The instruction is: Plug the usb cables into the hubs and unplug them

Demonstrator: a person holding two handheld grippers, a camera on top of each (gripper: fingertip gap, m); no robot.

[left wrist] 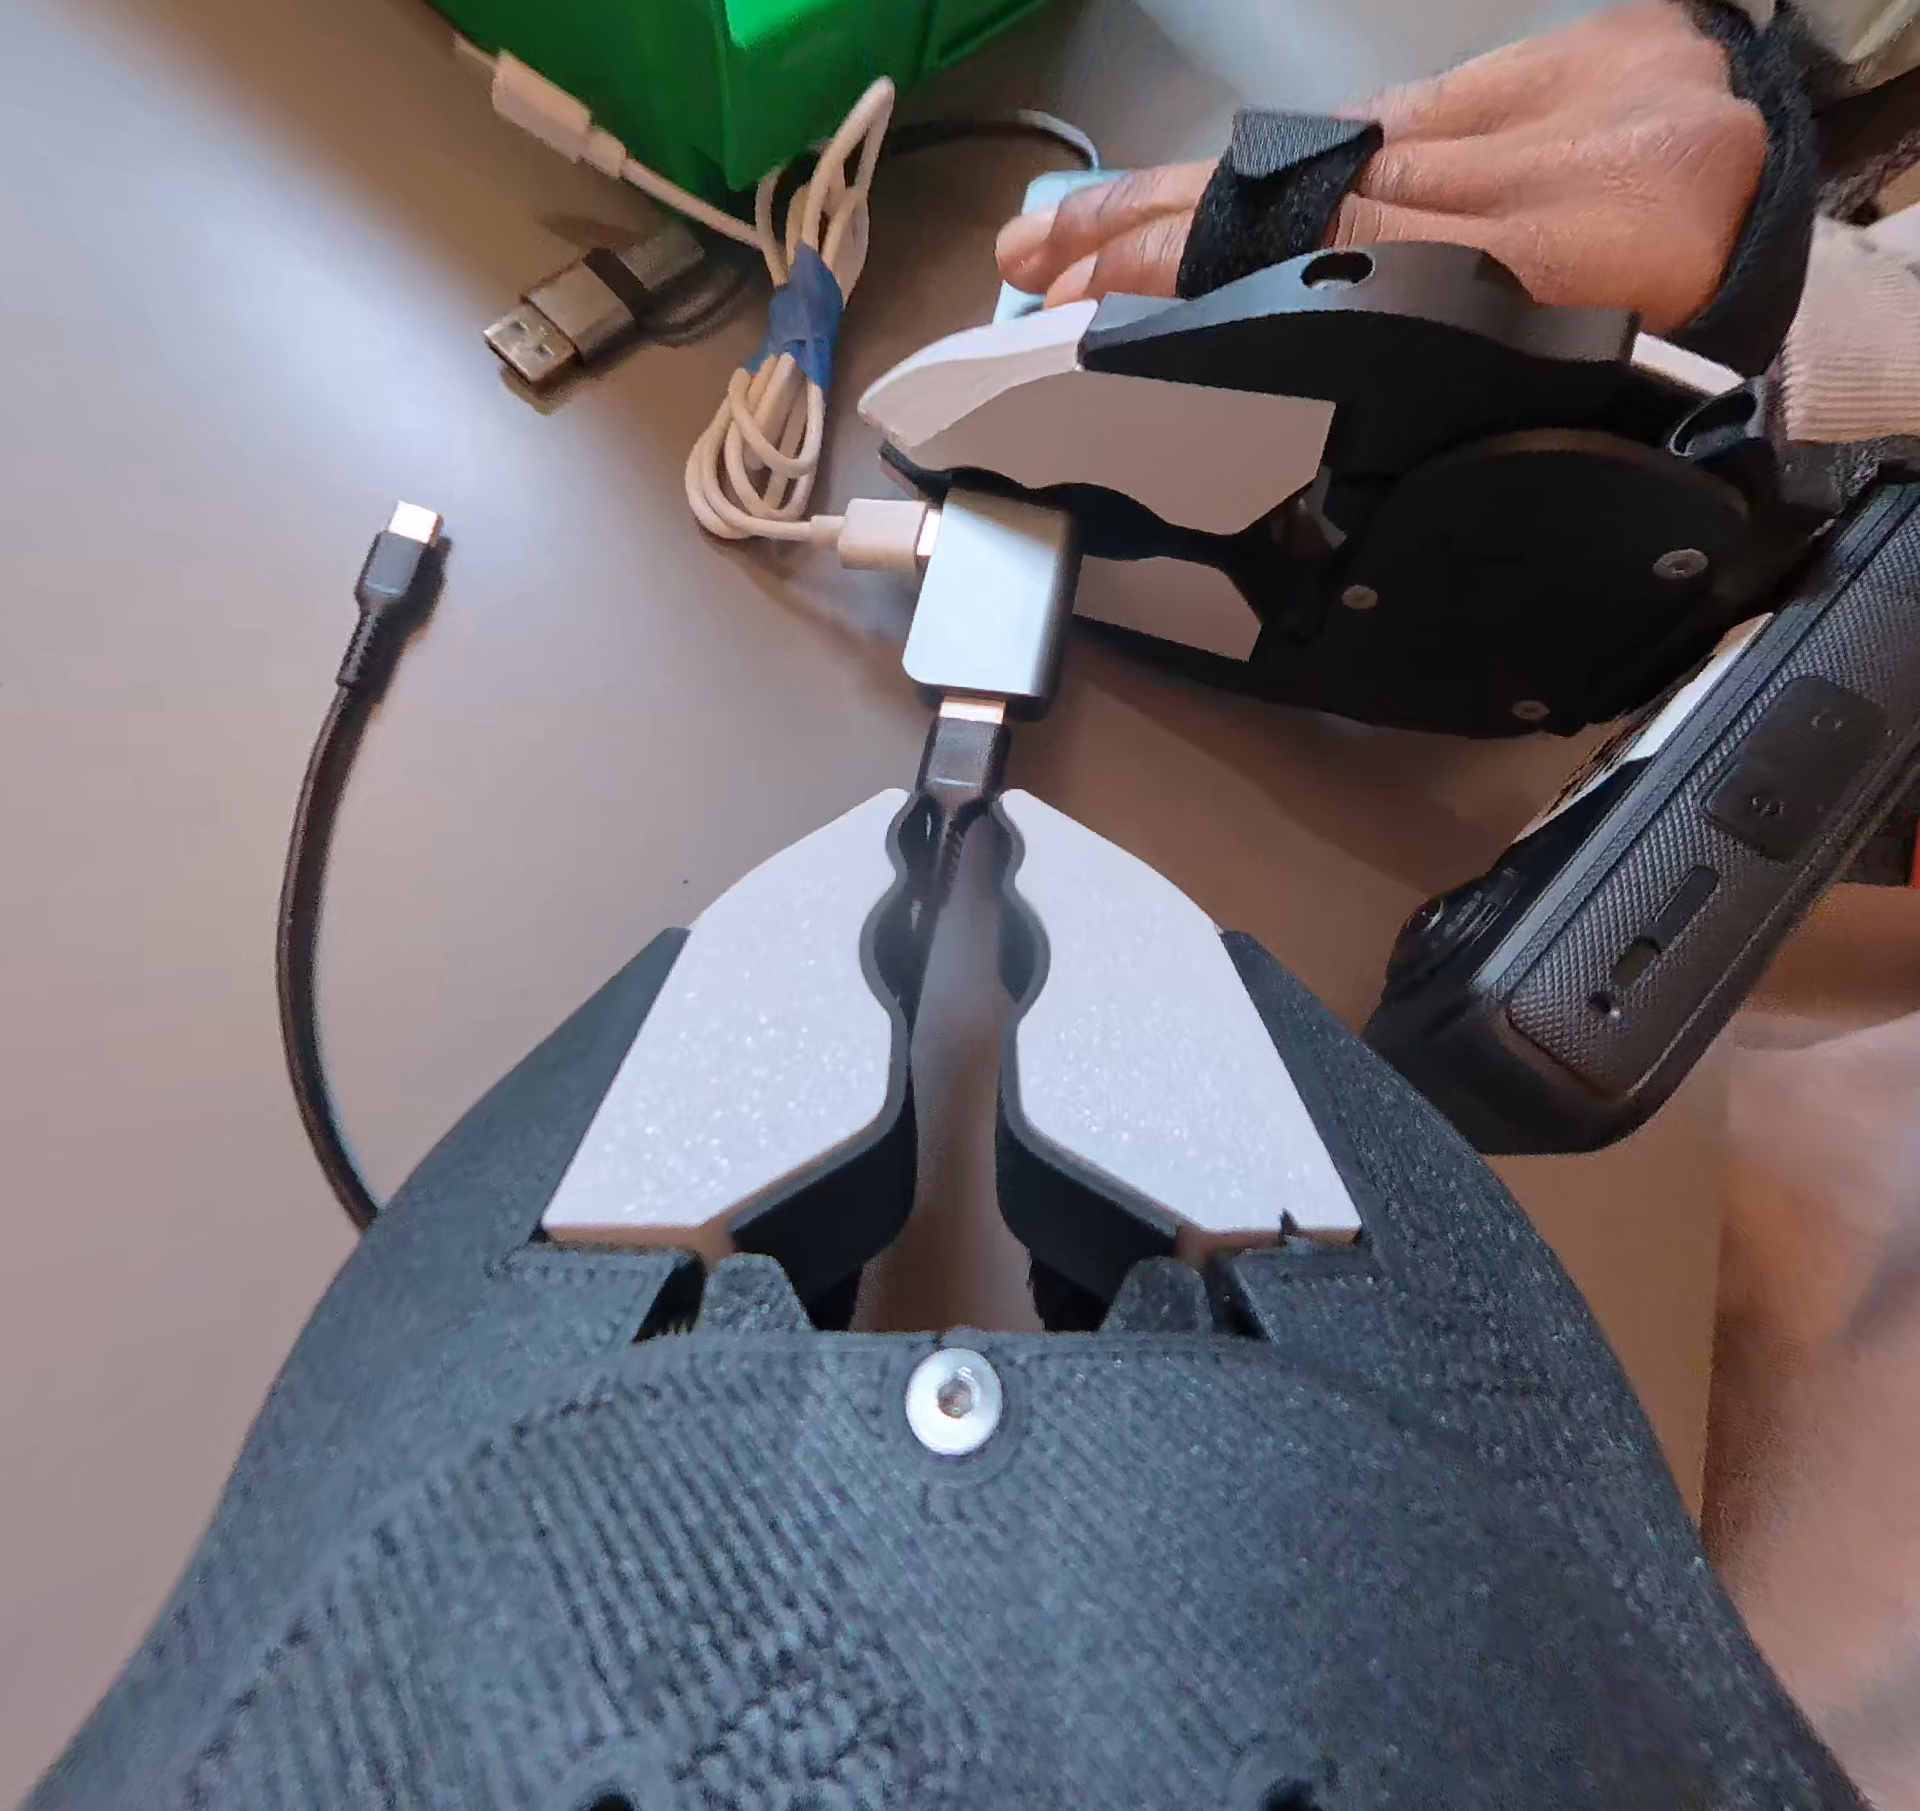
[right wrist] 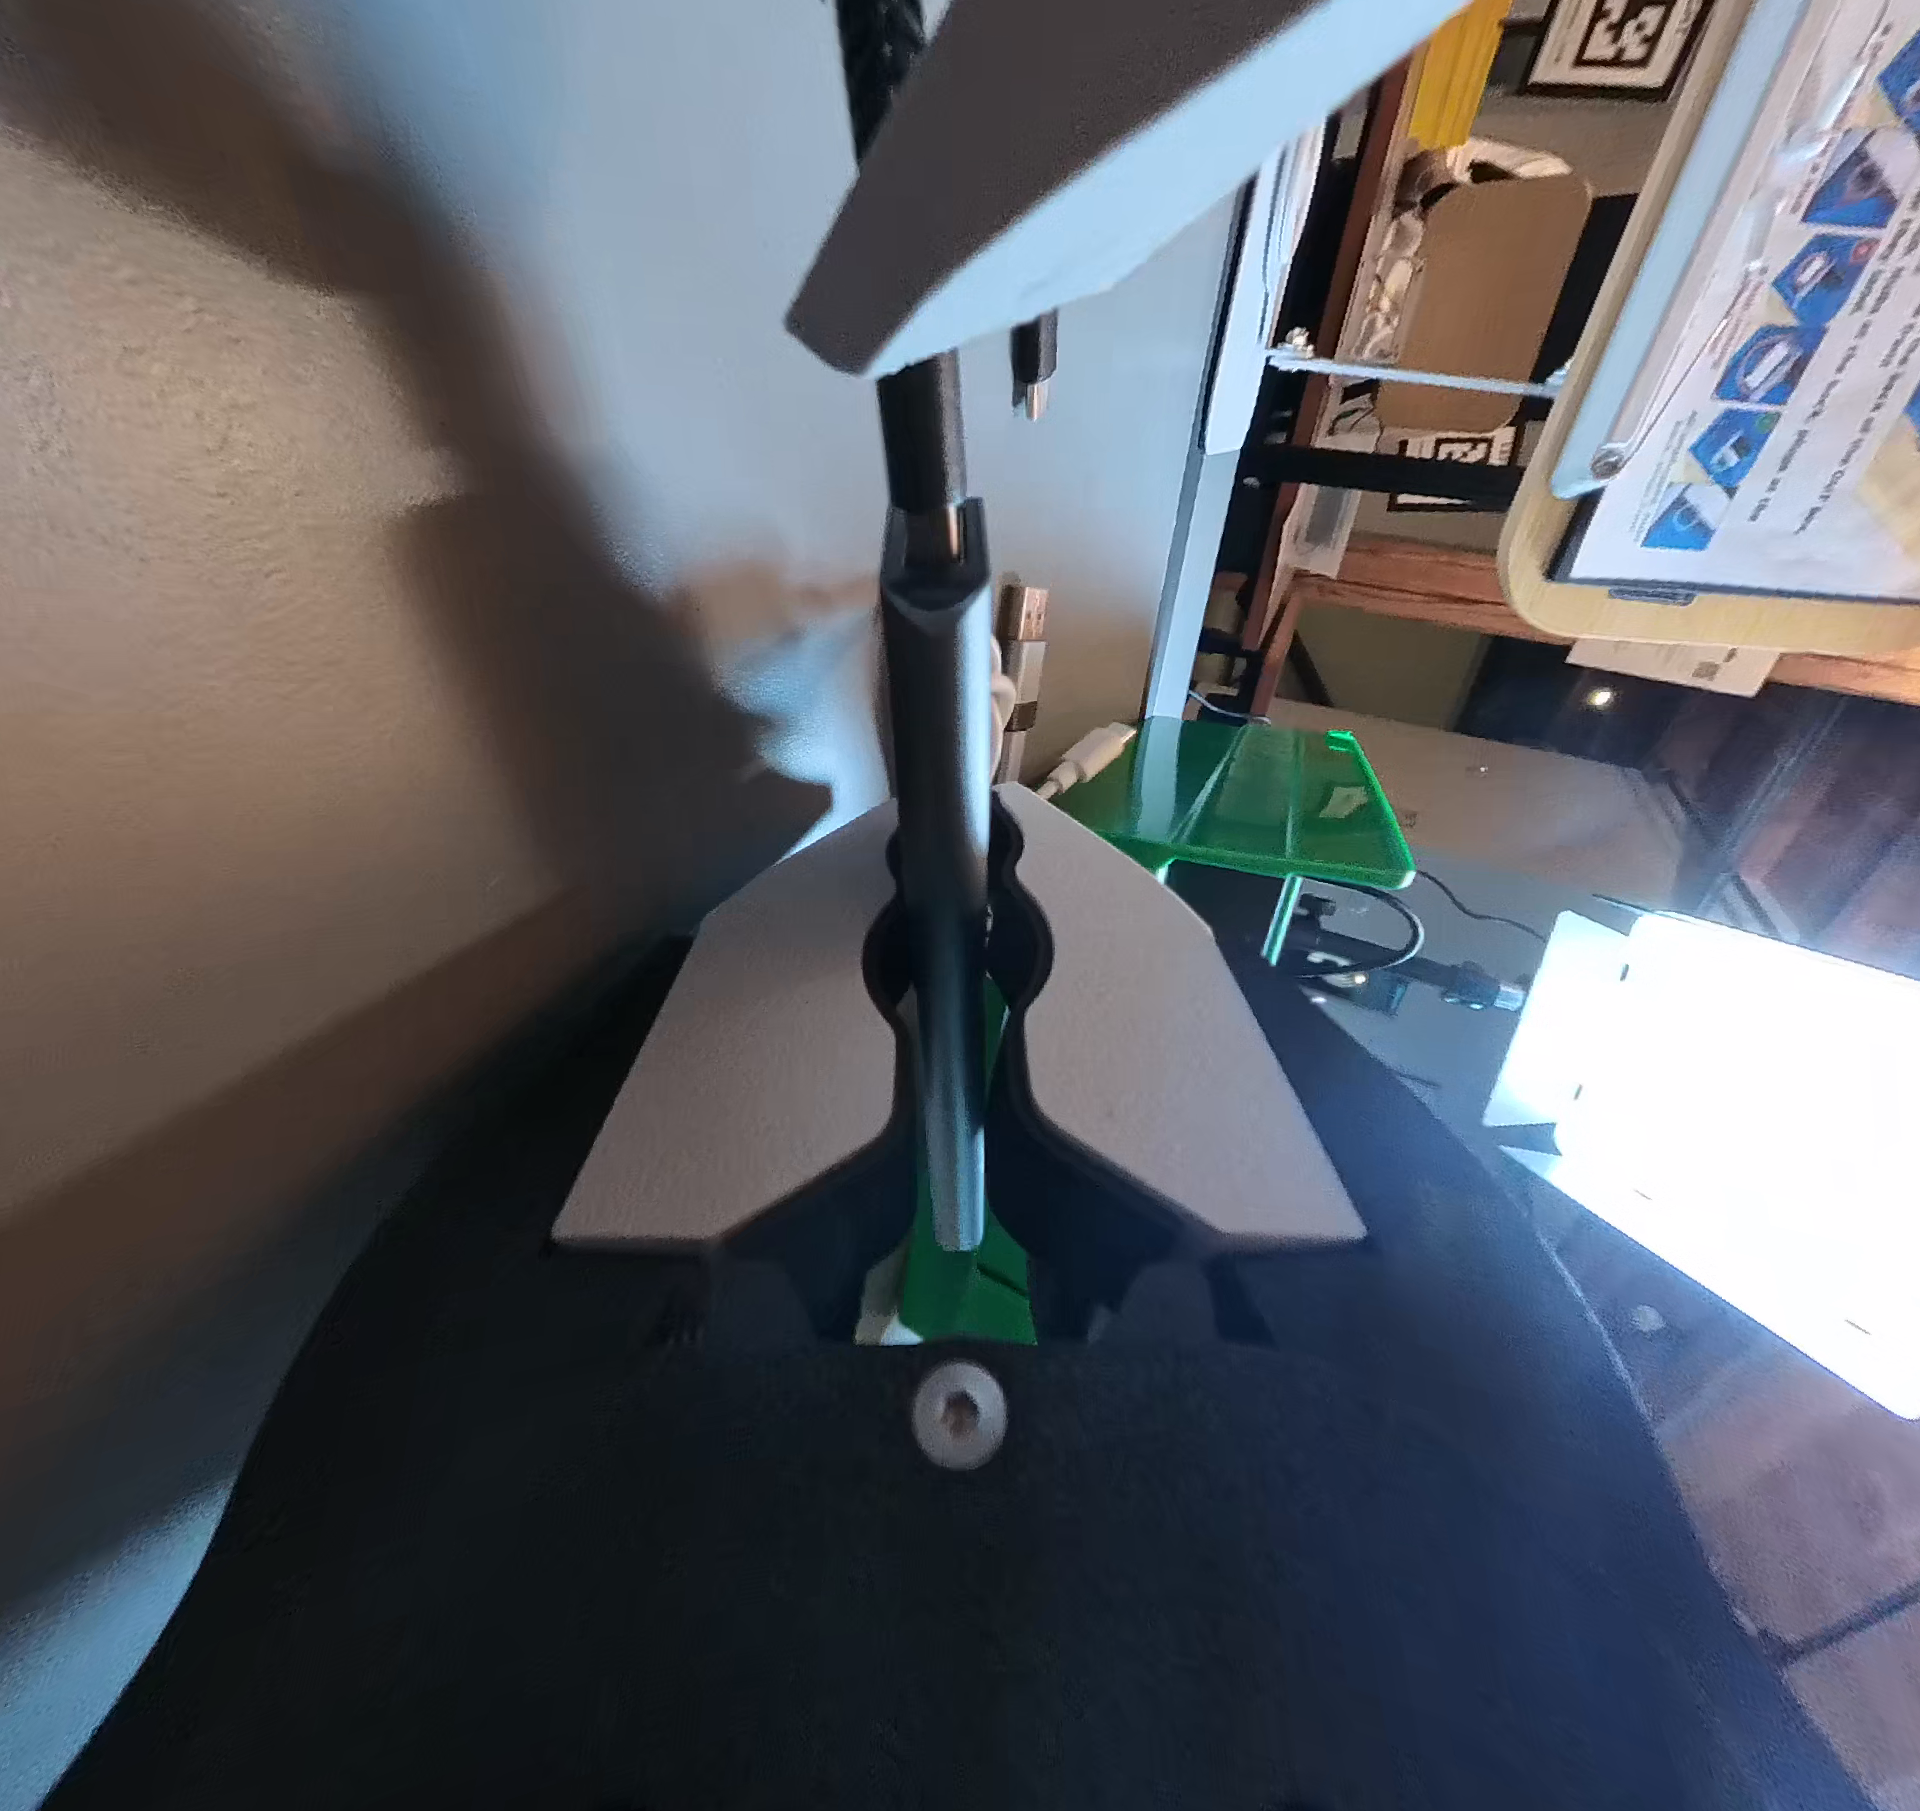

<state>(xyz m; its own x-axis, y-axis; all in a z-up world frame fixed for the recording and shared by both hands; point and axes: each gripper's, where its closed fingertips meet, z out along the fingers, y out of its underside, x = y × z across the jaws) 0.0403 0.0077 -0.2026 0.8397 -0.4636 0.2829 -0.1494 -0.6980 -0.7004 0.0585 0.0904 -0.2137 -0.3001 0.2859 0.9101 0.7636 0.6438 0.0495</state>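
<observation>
On the worktop (left wrist: 208,307), the right gripper (left wrist: 935,483) pinches the grey hub (left wrist: 987,608), its long axis running toward the left gripper (left wrist: 951,805). That gripper's jaws clamp the black cable (left wrist: 966,759), whose plug looks partly seated. A white cable (left wrist: 883,535) already sits in the hub's side.

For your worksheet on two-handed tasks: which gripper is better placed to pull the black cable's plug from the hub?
Left gripper: it grips the black cable; right gripper braces the hub.
</observation>
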